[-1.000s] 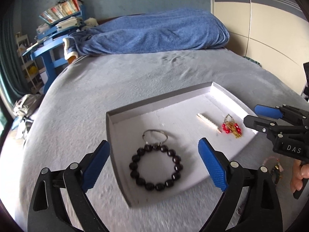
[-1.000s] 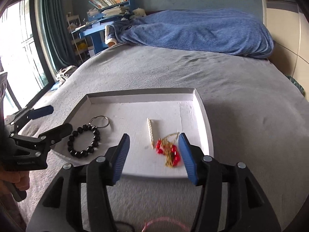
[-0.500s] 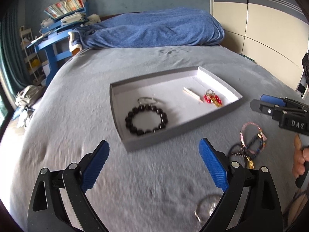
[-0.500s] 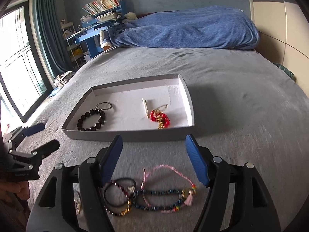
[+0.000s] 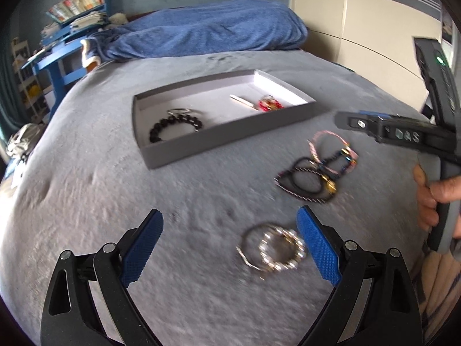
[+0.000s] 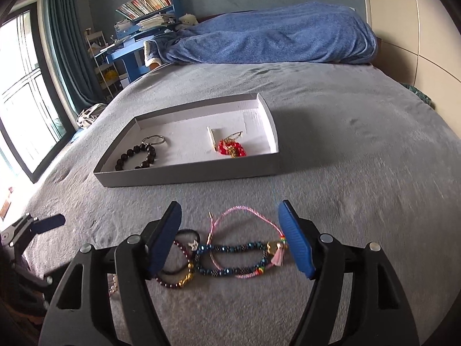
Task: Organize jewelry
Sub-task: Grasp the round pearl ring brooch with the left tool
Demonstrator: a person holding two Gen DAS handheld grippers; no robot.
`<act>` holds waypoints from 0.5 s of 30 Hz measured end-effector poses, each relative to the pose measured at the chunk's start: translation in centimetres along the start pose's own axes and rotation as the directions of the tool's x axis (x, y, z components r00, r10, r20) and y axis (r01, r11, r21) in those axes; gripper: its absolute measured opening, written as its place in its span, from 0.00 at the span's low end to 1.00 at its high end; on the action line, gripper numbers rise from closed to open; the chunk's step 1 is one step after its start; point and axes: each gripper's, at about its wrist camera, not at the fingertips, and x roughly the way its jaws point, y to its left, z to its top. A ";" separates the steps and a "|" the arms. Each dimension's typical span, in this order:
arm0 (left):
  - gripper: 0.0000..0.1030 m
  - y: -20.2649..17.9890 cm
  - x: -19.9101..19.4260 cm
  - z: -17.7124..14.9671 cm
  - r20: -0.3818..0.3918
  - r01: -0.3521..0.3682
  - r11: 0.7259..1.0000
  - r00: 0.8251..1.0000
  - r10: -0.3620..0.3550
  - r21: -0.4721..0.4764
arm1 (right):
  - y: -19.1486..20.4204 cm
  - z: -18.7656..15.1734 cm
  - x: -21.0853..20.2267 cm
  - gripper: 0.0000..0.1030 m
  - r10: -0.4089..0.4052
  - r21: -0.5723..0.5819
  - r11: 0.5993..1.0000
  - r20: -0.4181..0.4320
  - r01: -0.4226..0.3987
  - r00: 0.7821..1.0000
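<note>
tray (image 6: 184, 177) on bed (image 6: 360, 150) | beaded bracelet (image 6: 137, 157) in tray left, necklace (image 6: 230, 147) right | loose bracelets (image 6: 230, 255) before tray

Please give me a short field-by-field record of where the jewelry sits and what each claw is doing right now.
surface: grey bedspread
tray: shallow grey tray, white inside
in tray, left: black bead bracelet with a metal ring
in tray, right: red bead piece beside a pale stick
outside tray, near right claw: tangle of pink cord, blue bead and dark bracelets
outside tray, near left claw: silvery bracelets
left claw: open, empty
right claw: open, empty, tangle between its fingers in view
</note>
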 end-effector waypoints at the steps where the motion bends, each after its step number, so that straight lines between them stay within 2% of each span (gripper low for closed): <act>1: 0.89 -0.3 0.0 -0.1 -0.002 0.015 1.000 1.000 -0.015 0.011 | -0.1 -0.1 -0.1 0.68 0.001 0.005 1.000 0.000 -0.001 1.000; 4: 0.87 -1.6 -0.1 -0.6 -0.014 0.047 0.997 0.999 -0.046 0.060 | -0.3 -0.2 -0.4 0.68 0.006 0.019 1.000 0.002 -0.006 1.000; 6: 0.83 -2.2 0.2 -0.8 -0.028 0.057 0.994 0.998 -0.055 0.091 | -0.3 -0.4 -0.6 0.68 0.009 0.023 1.000 0.002 -0.009 1.000; 9: 0.67 -2.9 1.2 -1.5 -0.075 0.068 0.990 0.995 -0.058 0.125 | -0.3 -0.8 -0.8 0.68 0.012 0.024 1.000 -0.002 -0.012 1.000; 10: 0.58 -2.9 1.5 -1.6 -0.091 0.070 0.989 0.994 -0.059 0.127 | -0.3 -0.9 -0.8 0.68 0.012 0.024 1.000 -0.003 -0.012 1.000; 13: 0.50 -3.0 2.3 -1.9 -0.123 0.071 0.989 0.991 -0.055 0.130 | -0.6 -1.2 -1.0 0.68 0.014 0.038 0.999 -0.006 -0.014 1.000; 14: 0.41 -3.0 2.3 -1.9 -0.125 0.086 0.988 0.990 -0.070 0.127 | -0.7 -1.2 -1.1 0.68 0.014 0.043 0.999 -0.006 -0.014 1.000; 15: 0.41 -2.9 2.2 -1.8 -0.124 0.095 0.988 0.989 -0.080 0.122 | -0.8 -1.3 -1.1 0.68 0.014 0.047 0.999 -0.007 -0.014 1.000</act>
